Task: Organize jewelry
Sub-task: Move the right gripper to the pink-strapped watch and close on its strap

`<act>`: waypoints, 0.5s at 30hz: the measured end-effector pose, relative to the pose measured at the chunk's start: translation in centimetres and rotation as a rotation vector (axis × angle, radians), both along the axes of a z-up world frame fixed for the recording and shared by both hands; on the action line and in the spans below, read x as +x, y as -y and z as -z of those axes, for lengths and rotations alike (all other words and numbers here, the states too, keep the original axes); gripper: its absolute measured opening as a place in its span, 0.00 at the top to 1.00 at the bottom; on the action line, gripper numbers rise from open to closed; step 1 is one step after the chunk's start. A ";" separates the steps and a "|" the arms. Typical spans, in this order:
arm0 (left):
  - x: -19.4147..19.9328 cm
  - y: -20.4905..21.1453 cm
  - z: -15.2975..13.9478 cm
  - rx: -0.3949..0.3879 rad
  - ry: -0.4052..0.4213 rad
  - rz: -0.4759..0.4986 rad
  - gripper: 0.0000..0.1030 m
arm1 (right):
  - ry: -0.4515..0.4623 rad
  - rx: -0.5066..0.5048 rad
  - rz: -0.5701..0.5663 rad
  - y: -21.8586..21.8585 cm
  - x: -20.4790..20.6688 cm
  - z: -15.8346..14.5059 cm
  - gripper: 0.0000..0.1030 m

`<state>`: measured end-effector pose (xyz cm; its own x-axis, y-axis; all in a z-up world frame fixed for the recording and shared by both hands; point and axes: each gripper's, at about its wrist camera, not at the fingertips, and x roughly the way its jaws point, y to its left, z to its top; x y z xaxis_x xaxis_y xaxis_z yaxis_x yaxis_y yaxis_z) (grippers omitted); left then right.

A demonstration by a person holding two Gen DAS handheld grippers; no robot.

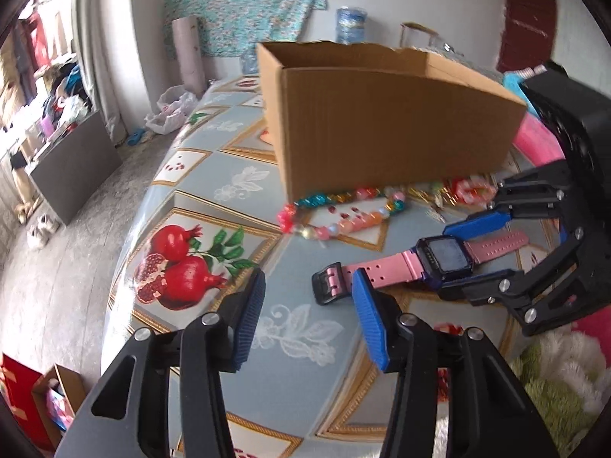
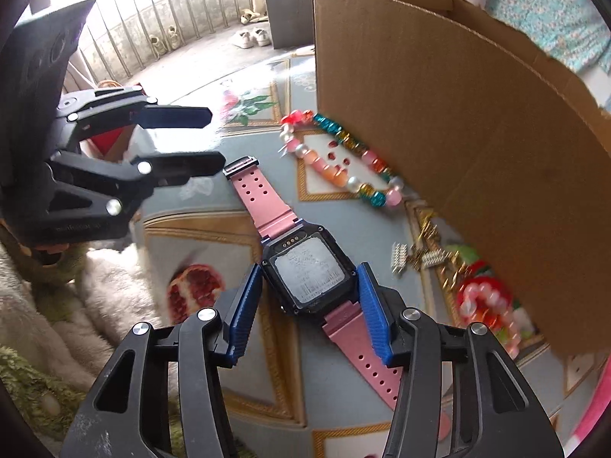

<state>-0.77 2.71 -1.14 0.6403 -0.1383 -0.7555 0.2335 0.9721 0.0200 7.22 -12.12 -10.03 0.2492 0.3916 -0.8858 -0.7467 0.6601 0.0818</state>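
The cardboard box (image 1: 382, 122) walled off the bench's (image 1: 244, 206) far side, beads (image 1: 336, 206) hugging its base, while the near cloth lay open.

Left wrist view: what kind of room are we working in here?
Probably a lived-in home room, not a lab. A table with a fruit-print cloth, piled clothes along the wall, shoes on the floor and a patterned fabric hung on the wall point to that.

Nothing here can be read: the watch (image 2: 311, 273) face shows only a grey blur of marks, and small raised lettering on the left tongs (image 2: 179, 137) is illegible.
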 end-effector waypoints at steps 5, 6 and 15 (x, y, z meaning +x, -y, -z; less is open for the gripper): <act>-1.7 2.0 -0.3 0.024 -0.011 0.095 0.55 | -0.117 0.066 0.016 1.7 -0.2 0.1 0.54; -2.0 2.4 -0.3 0.036 -0.010 0.114 0.55 | -0.156 0.091 0.019 2.2 0.1 0.1 0.54; -2.7 7.1 0.6 0.265 0.029 0.273 0.55 | -0.388 0.205 -0.016 4.6 3.8 0.6 0.54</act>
<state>-3.51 -4.39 -1.77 0.6290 -0.1087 -0.7698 0.4784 0.8346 0.2730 11.02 -16.71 -10.61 -0.0942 0.5704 -0.8160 -0.6451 0.5893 0.4864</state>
